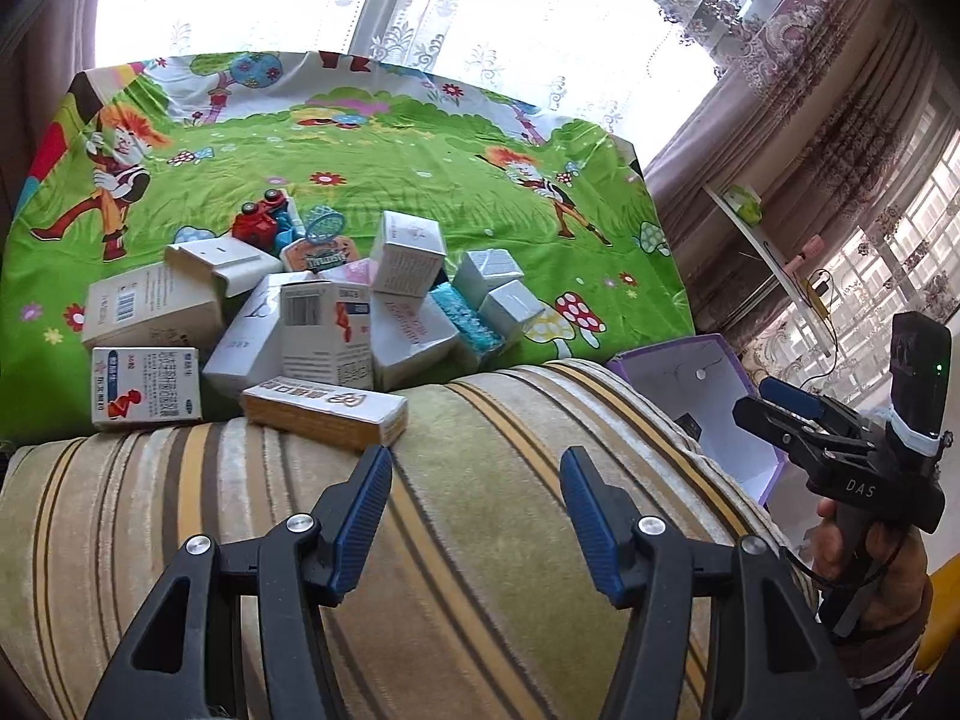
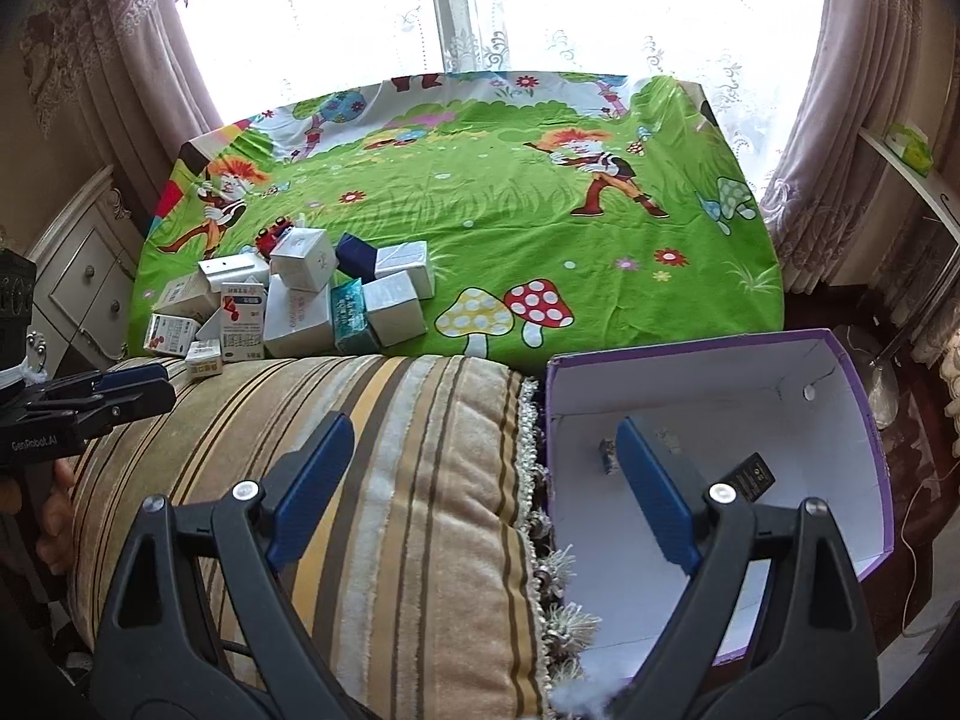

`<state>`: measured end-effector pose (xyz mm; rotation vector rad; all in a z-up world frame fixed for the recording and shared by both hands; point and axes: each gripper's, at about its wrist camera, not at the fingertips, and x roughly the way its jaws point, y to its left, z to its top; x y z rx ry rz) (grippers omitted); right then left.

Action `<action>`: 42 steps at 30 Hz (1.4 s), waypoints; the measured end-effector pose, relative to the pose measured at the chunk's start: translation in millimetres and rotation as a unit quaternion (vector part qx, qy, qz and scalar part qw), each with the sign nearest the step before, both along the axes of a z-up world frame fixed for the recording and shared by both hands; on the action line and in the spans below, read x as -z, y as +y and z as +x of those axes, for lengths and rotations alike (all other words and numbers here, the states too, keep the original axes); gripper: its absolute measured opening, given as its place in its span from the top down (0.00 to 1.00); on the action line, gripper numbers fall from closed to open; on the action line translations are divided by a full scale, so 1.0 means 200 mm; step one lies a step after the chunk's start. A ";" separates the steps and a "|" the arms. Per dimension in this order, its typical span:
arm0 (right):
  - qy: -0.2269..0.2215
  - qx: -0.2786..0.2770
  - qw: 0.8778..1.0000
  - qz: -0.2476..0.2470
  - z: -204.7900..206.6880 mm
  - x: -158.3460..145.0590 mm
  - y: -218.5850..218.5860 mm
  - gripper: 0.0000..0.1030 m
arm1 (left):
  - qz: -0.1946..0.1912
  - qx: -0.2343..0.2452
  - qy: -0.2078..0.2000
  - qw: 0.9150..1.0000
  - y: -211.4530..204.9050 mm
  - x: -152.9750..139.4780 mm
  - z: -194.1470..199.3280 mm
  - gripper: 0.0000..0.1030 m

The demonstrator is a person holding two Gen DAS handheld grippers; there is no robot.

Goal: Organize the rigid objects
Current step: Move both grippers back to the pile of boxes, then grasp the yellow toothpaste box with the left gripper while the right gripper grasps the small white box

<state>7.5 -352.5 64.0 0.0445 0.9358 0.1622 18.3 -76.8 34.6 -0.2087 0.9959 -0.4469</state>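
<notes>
Both grippers, left (image 1: 477, 516) and right (image 2: 480, 489), gape empty. The cartons (image 1: 312, 324) look light and crushable; they are best pinched across broad flat faces.

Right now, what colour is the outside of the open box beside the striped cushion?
Purple outside, white inside; the open box shows best in the right wrist view.

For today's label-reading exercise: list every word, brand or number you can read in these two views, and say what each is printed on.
"DAS": on the black body of the right tool.
"GenRobot.AI": on the body of the left tool.
Printing, barcodes and Chinese characters on the boxes in the pile: too small or blurred to read.
Label on the small black item in the purple box: unreadable.
</notes>
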 end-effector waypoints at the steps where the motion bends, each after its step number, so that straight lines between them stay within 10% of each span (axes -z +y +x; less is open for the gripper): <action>1: 0.002 -0.004 1.000 -0.002 0.01 0.00 0.01 0.12 | 0.001 -0.003 0.002 1.000 0.03 0.01 0.01 0.42; 13: 0.023 -0.030 0.999 0.000 0.10 0.04 0.11 0.12 | 0.036 0.002 0.038 0.999 0.19 0.11 0.18 0.20; 42: 0.060 -0.115 0.991 0.026 0.59 0.11 0.56 0.12 | 0.050 0.071 0.097 0.991 0.13 0.29 0.41 0.16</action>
